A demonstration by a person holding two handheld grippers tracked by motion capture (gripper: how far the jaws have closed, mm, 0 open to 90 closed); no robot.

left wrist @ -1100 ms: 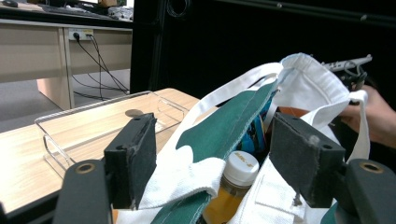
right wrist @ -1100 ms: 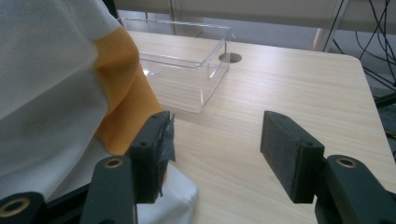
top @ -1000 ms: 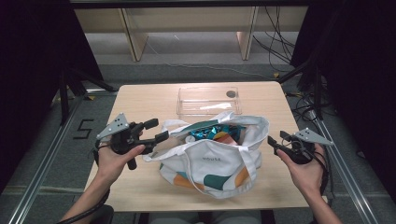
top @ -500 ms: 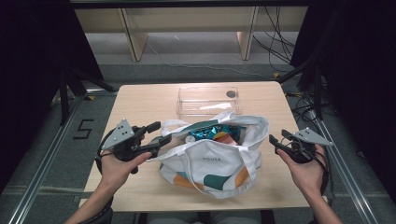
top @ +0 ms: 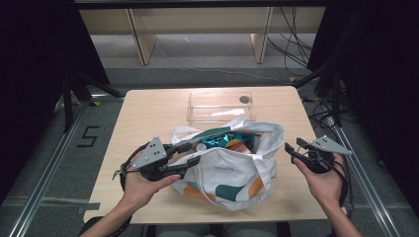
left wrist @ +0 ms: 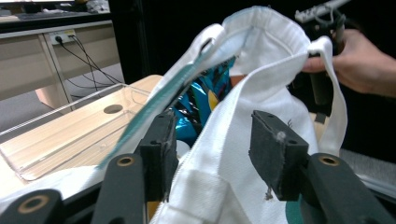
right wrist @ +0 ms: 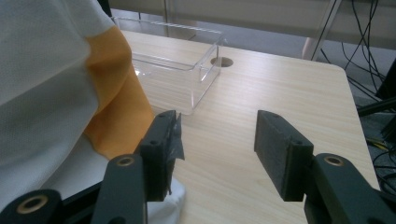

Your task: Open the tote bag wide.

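White bag point(top: 232, 170) rim placed between left gripper point(left wrist: 212, 140) jaws, just been closing, not yet pinched. Right gripper point(right wrist: 217, 144) held apart beside bag, jaws closing, nothing between.

The tote bag point(top: 232, 170) is showing white cloth with orange and dark teal patches along its near side and small grey lettering at the middle, while a shiny blue and teal foil packet point(top: 222, 139) is glinting in its open mouth. Far from it, the clear plastic tray point(top: 220, 106) is letting the pale wood-grain table point(top: 148, 111) show through. Both grippers are black, the left gripper point(top: 193, 153) and the right gripper point(top: 290, 151) each carrying a grey plate.
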